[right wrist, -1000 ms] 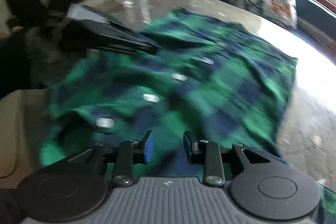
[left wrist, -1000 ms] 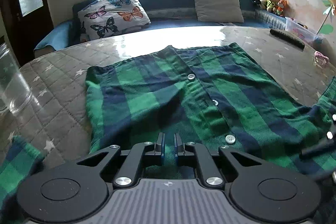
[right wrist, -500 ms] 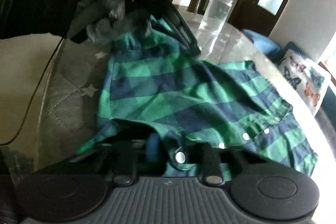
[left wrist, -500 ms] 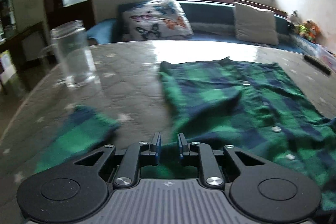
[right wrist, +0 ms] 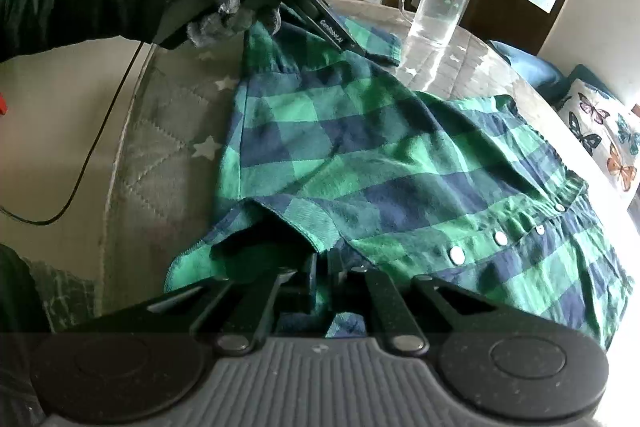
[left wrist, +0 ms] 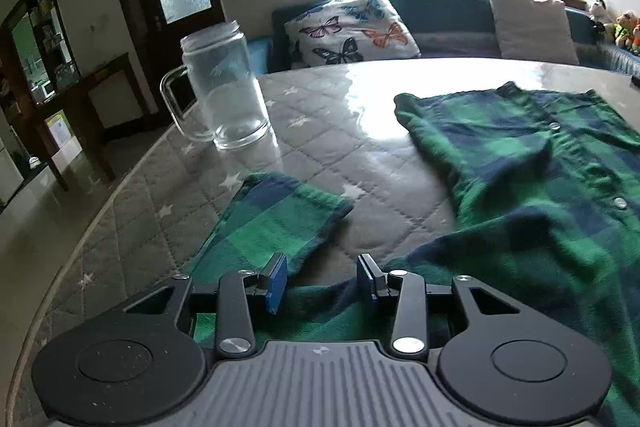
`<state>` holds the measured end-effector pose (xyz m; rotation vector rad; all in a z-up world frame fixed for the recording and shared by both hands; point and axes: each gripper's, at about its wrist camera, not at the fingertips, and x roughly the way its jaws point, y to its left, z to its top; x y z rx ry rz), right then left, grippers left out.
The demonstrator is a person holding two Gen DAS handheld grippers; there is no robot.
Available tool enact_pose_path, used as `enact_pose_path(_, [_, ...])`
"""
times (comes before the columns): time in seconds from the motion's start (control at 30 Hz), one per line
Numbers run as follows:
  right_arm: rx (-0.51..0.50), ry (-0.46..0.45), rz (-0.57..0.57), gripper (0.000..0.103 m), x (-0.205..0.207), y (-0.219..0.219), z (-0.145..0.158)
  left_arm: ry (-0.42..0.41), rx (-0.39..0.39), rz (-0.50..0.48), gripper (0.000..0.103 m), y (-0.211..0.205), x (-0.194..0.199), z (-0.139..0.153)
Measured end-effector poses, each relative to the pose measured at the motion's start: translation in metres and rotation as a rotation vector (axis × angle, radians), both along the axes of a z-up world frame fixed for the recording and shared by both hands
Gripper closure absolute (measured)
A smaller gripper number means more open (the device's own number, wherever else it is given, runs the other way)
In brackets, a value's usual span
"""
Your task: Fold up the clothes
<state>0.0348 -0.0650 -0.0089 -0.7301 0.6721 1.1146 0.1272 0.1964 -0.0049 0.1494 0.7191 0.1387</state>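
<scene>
Plaid shirt (right wrist: 400,163): spread on quilted table (left wrist: 360,155), sleeve (left wrist: 272,215) ahead of left gripper (left wrist: 322,281), whose fingers are opening, nothing pinched. Right gripper (right wrist: 322,277): fingers pressed together on shirt's near edge. Glass mug (left wrist: 224,91) beyond.

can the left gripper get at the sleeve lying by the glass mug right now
Probably yes. The left gripper, its jaws opening with nothing pinched, sits just short of the sleeve; bare tablecloth lies between, and the glass mug stands farther back.

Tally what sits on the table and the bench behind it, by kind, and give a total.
Plaid shirt: 1
Glass mug: 1
Cushions: 2, one butterfly-print cushion, one plain cushion
Total: 4
</scene>
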Motion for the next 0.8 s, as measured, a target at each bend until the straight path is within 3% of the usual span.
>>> enact_pose_path(0.3, [-0.003,0.012,-0.004,0.095,0.003,0.000,-0.001,-0.005,0.085,0.004,0.061,0.004,0.012,-0.009])
enact_pose_path(0.53, [-0.005,0.016,-0.007,0.094,0.003,0.003,-0.001,0.019,0.086,-0.043,0.061,0.003,0.030,-0.013])
enact_pose_path(0.6, [-0.004,0.020,-0.010,0.094,0.004,0.002,-0.001,0.023,0.053,-0.042,0.067,0.007,0.034,-0.012])
enact_pose_path(0.67, [-0.003,0.021,-0.011,0.094,0.004,0.002,-0.001,0.025,0.026,-0.033,0.093,0.011,0.036,-0.012])
enact_pose_path(0.8, [-0.007,0.018,-0.012,0.094,0.003,0.003,-0.001,-0.014,-0.020,0.026,0.101,0.023,0.030,-0.006])
